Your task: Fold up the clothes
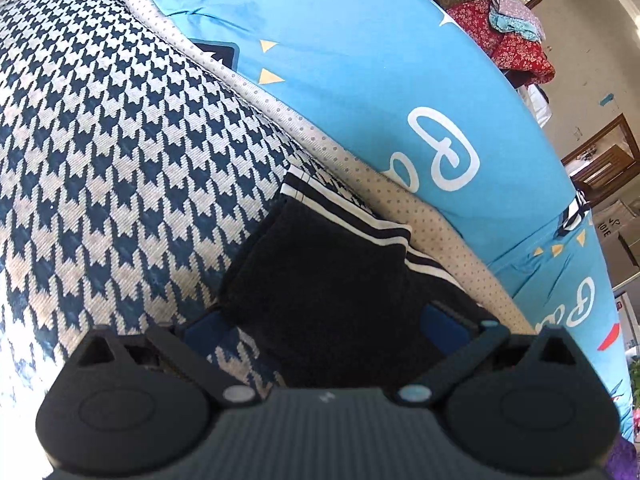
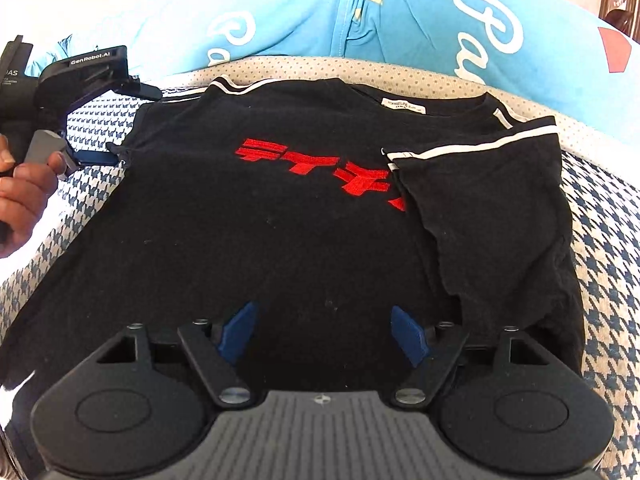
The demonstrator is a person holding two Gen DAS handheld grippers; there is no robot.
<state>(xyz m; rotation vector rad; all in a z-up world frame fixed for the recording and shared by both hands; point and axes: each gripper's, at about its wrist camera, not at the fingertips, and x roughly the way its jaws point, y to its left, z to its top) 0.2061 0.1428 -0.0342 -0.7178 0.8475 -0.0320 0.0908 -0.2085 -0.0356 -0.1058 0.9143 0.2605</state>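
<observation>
We see a houndstooth blanket (image 1: 120, 152) in dark blue and white, and we take it as our landmark. Along its far edge lies a beige dotted cloth (image 1: 264, 96), touching it. Beyond this cloth is a bright blue bedsheet (image 1: 352, 48) with white letters and small yellow triangles. Far from the blanket, past the sheet, a pile of red flowered fabrics (image 1: 508, 40) lies, and near it stands a brown wooden frame (image 1: 604, 156).
</observation>
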